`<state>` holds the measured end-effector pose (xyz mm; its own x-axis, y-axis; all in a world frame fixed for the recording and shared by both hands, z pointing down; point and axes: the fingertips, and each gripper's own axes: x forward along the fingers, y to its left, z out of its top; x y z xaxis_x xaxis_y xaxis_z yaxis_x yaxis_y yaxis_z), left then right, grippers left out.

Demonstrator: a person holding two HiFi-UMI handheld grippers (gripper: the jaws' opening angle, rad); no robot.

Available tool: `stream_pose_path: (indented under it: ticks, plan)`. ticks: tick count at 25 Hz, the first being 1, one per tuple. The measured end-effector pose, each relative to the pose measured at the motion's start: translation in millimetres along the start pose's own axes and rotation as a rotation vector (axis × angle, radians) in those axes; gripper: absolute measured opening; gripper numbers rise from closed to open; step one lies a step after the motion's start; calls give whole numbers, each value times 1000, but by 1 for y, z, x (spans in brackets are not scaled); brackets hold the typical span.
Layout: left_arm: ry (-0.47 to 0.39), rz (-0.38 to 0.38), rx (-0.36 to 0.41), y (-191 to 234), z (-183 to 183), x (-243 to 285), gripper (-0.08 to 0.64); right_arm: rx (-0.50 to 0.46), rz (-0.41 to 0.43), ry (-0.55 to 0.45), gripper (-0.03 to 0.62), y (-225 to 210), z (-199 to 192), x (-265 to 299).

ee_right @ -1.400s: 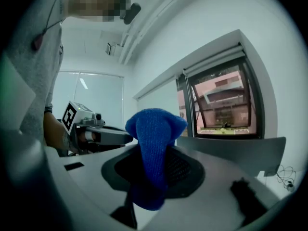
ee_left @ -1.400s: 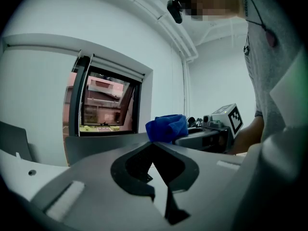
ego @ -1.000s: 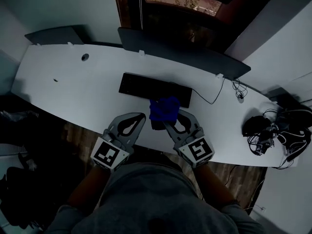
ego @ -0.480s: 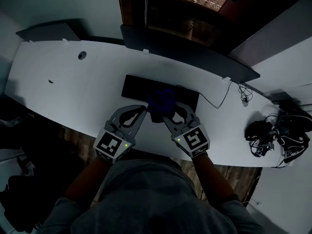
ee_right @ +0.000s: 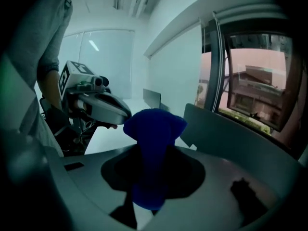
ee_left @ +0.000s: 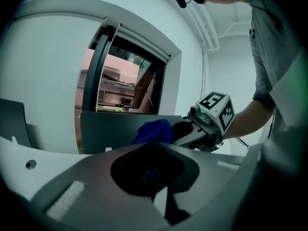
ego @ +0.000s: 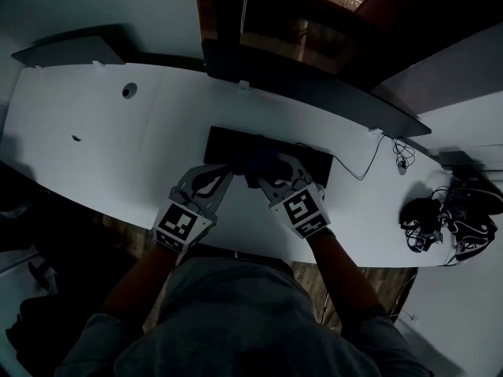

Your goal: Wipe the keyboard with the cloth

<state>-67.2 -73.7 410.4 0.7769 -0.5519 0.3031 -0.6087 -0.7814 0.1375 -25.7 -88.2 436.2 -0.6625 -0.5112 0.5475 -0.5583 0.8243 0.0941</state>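
as right claw (ee_right: pixel 147 202) clamps, cloth (ee_right: pixel 155 128) bunches.

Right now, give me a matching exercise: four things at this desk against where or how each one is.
Things:
1. blue cloth
2. left gripper
3. keyboard
4. cable tangle

Places or states:
A. at the right end of the desk
B. shut, holding nothing
C. held by the right gripper
D. mid-desk, partly under the cloth

Pairs: 1-C, 2-B, 3-D, 4-A

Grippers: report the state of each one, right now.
The left gripper: jaws shut, nothing between them.
The right gripper: jaws shut on the blue cloth.
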Motion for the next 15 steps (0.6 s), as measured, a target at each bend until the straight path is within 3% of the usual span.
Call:
stream_pose_path:
  ticks: [5,15]
  plan:
    - [48,18,-34,33,-27,4,8,-30,29,98,127,-10,-12,40]
    - [86,92,-103,96,-60,4,8,-231,95,341,127,-19,-42,111]
